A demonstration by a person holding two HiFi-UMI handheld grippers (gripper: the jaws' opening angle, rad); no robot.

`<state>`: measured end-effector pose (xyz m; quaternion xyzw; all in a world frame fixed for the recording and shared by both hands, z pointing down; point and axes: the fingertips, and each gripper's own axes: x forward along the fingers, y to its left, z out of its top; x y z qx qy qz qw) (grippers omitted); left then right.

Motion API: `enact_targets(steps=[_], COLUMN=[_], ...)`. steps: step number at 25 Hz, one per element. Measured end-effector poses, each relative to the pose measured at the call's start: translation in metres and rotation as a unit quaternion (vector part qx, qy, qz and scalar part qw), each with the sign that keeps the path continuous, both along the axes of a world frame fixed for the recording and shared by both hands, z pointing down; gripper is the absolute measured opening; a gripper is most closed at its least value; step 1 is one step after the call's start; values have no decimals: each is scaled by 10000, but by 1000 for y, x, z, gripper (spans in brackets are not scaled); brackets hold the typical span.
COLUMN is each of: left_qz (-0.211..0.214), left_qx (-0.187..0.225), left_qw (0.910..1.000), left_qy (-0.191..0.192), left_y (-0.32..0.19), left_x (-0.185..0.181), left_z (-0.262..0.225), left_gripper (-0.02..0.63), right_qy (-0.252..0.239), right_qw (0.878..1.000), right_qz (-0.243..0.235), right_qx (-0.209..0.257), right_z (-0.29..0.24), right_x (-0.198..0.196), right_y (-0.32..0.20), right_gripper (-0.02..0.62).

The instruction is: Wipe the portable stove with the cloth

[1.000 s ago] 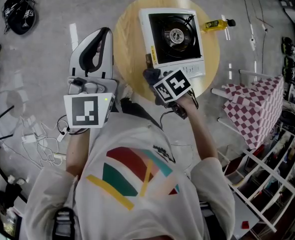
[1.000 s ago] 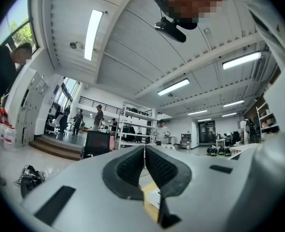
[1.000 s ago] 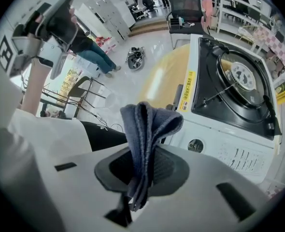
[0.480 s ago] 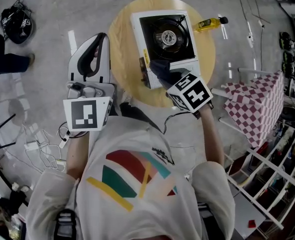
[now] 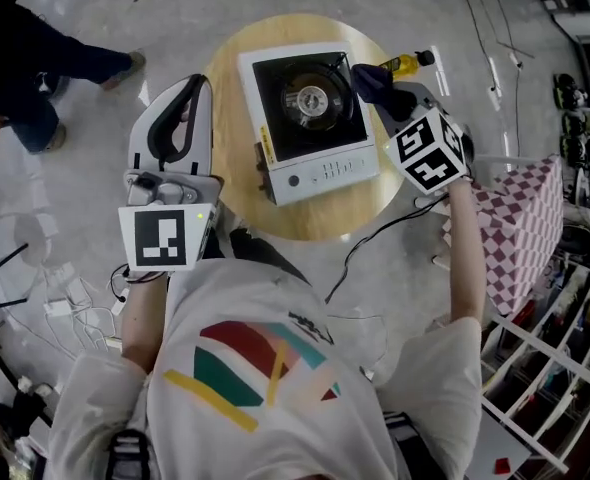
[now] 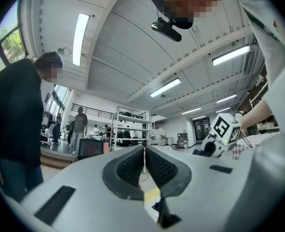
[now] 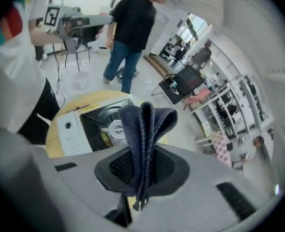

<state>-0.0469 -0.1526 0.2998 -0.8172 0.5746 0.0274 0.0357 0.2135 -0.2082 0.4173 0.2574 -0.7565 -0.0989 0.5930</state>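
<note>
Wiping step, prob.: right gripper [image 7: 142, 170] pinches the dark cloth [image 7: 143, 124] by the portable stove [image 5: 325, 173]; next needs a pressed sweep across it (left gripper [image 6: 144, 167] closed, empty).

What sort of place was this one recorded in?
Probably an open lab or workshop hall: strip lights on a high ceiling, metal shelving, loose cables on a bare floor, the stove on a small table.

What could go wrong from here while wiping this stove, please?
The yellow bottle lies at the table edge close beside the cloth in the right hand-held gripper; a sweep could knock it off. The left hand-held gripper is shut, away from the stove, so the unbraced stove might slide.
</note>
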Motion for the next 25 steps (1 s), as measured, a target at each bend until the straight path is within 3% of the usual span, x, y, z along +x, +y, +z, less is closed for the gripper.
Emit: enact_targets(steps=[5,12,14,18,25], left_qz=[-145,-310,-334,-415,-391], left_qx=[-135,-398,-472,-547,-630], left_qw=[9997,9983,9976,9970,9965], left_qy=[-114,-307,-383,-353,-390], left_y=[-9,-13,-15,-19,-25], left_x=[16,28,29,30,33], left_z=[6,20,24,28,34], left_gripper=[8,8,8,8,8], right_qy=[515,1622,2019,2913,3499], right_qw=[9903,9702,9591,9258,8939], right_qz=[-953,-1229,-1330,-1747,-2331], right_qx=[875,1317,1469,1661,1556], right_z=[28,62,71,93,127], right_x=[10,33,37,46,45], right_y=[-77,-140,-150,-164,-160], right_gripper=[37,37,37,37,37])
